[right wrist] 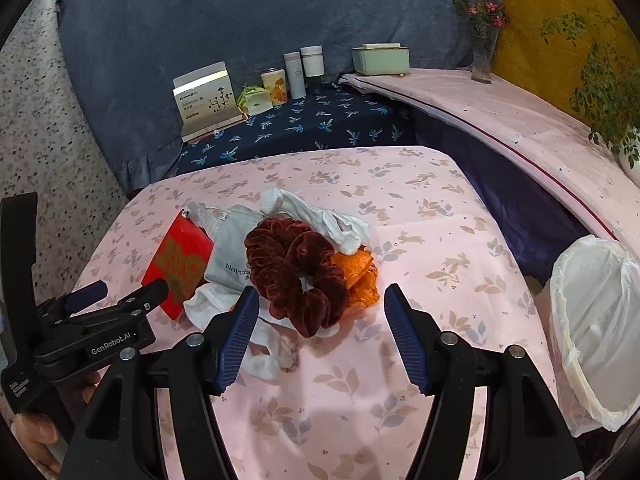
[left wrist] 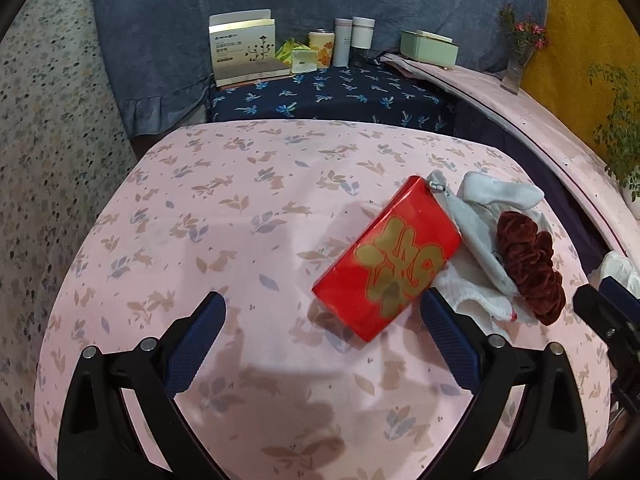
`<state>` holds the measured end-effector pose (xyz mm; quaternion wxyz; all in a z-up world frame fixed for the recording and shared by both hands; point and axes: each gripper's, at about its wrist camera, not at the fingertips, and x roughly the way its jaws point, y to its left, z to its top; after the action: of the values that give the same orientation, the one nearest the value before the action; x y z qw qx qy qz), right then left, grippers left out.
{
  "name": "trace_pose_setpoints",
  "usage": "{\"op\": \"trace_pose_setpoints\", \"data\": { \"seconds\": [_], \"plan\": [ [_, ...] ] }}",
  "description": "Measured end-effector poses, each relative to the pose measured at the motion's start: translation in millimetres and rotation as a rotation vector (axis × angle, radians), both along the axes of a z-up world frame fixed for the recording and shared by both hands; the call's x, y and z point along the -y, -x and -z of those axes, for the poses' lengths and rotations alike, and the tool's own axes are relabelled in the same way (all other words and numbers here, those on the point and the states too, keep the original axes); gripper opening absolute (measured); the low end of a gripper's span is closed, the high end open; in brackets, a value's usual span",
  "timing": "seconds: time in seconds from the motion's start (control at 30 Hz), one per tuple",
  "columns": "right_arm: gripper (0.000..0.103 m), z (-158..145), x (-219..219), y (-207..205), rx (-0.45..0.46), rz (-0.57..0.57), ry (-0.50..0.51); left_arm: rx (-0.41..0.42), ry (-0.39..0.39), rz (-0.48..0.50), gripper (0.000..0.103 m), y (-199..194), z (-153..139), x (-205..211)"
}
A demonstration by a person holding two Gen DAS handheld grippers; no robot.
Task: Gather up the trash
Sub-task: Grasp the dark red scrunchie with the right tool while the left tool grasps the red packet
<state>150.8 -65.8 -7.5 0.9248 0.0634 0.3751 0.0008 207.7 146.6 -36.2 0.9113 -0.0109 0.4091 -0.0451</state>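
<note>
A pile lies on the pink leaf-print table (left wrist: 240,240): a red packet with gold lettering (left wrist: 388,256), a grey pouch (right wrist: 230,256), white cloth (right wrist: 320,216), a dark red velvet scrunchie (right wrist: 296,268) and a crumpled orange wrapper (right wrist: 360,276). My left gripper (left wrist: 324,320) is open, just short of the red packet, its right finger beside the packet's near corner. My right gripper (right wrist: 320,312) is open, hovering just in front of the scrunchie. The left gripper also shows in the right wrist view (right wrist: 120,300), next to the red packet (right wrist: 178,264).
A bin lined with a white bag (right wrist: 596,328) stands off the table's right edge. A dark blue patterned surface (left wrist: 332,96) behind holds a box, cups and bottles. A pink ledge (right wrist: 520,128) at right carries a green box, a flower vase and a plant.
</note>
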Motion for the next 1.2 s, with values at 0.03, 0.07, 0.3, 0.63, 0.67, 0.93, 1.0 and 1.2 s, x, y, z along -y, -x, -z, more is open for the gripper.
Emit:
{"op": "trace_pose_setpoints", "data": {
  "seconds": [0.03,0.07,0.3,0.63,0.67,0.93,1.0,1.2],
  "plan": [
    [0.063,1.8,-2.9,-3.9,-0.004,-0.003,0.004,0.0,0.004,0.008,0.094,-2.5,0.7,0.5],
    [0.063,3.3,-5.3,-7.5,-0.008,-0.005,0.008,-0.005,0.011,0.017,0.094,-6.7,2.0,1.3],
    [0.063,19.5,-14.8,-21.9,-0.042,-0.016,0.023,-0.033,0.058,0.064,0.088,-19.1,10.1,8.5],
    [0.032,31.0,-12.2,-16.1,-0.073,-0.023,0.004,-0.064,0.084,0.11,0.033,-10.1,14.4,21.9],
    [0.027,30.5,-10.5,-14.7,-0.073,-0.027,-0.004,-0.065,0.091,0.11,0.027,-8.6,14.2,22.2],
    [0.019,8.0,0.4,1.8,-0.01,-0.038,-0.016,-0.02,0.095,0.082,0.016,9.7,-1.9,27.2],
    [0.018,-0.5,4.3,4.6,0.009,-0.033,-0.021,-0.005,0.099,0.079,0.014,13.7,-10.0,29.3],
    [0.017,-23.9,20.5,15.7,0.062,-0.007,-0.032,0.042,0.101,0.084,0.012,26.2,-33.8,42.2]
  ]
}}
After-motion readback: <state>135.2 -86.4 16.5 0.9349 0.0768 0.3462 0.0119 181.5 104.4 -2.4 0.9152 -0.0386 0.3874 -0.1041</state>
